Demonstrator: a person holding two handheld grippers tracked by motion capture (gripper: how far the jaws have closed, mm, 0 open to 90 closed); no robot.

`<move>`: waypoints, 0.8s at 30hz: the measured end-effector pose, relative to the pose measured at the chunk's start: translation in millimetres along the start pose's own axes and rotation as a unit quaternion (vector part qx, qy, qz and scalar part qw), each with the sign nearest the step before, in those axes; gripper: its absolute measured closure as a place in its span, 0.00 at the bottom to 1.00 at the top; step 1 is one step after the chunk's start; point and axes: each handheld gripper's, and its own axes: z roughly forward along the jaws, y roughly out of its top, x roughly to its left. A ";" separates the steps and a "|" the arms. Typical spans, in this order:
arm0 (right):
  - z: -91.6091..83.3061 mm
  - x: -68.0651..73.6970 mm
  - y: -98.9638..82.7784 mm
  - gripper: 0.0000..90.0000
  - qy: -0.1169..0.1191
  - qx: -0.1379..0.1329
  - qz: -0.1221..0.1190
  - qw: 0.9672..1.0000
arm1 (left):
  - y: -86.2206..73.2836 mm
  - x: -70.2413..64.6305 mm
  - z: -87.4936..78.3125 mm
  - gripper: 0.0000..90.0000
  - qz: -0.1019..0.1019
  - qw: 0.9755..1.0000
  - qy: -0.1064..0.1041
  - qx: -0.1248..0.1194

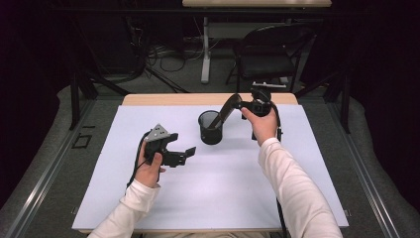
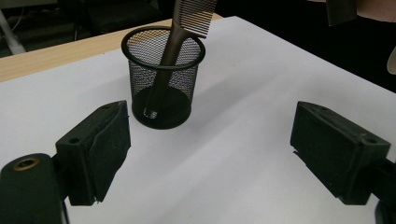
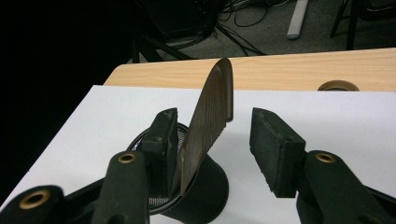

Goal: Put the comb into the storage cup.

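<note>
A wooden tabletop (image 1: pixel 148 99) is covered by a large white sheet (image 1: pixel 218 178), on which the work is laid out. Near the far middle of the sheet a black wire-mesh pen cup (image 1: pixel 210 128) stands upright. A dark brown comb (image 1: pixel 224 111) is seen leaning in it, handle end down on the cup's floor and toothed end rising out over the rim toward the right claw (image 1: pixel 241 105).

In the right gripper view the comb's toothed end (image 3: pixel 210 126) stands between the two pads, lying against or just beside the left pad and apart from the right pad; the right claw is thus spread open around it, not clamped. The left claw (image 1: pixel 184 154) is held low over the sheet, near the cup on its left, with its jaws wide apart and nothing between them.

The step in hand is judged to be the release of the comb into the cup, though a grasp about to be taken cannot be ruled out. For a release, the right claw would next need to be drawn back without the comb being dragged or the cup tipped.

No brand, label or writing can be read.
</note>
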 end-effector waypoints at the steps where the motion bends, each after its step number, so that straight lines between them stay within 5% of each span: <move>1: -0.3 0.0 0.0 0.57 0.000 0.001 -0.002 1.000 | 0.0 0.0 0.0 0.14 0.000 1.000 0.000 0.000; 19: -13.5 6.6 -3.3 0.43 -0.010 0.005 -0.060 0.998 | 0.1 0.4 -0.5 0.14 -0.003 1.000 0.002 0.001; 24: -15.3 7.8 -4.6 0.40 0.002 0.013 -0.069 0.997 | 0.1 1.1 -0.6 0.14 -0.003 1.000 0.002 0.000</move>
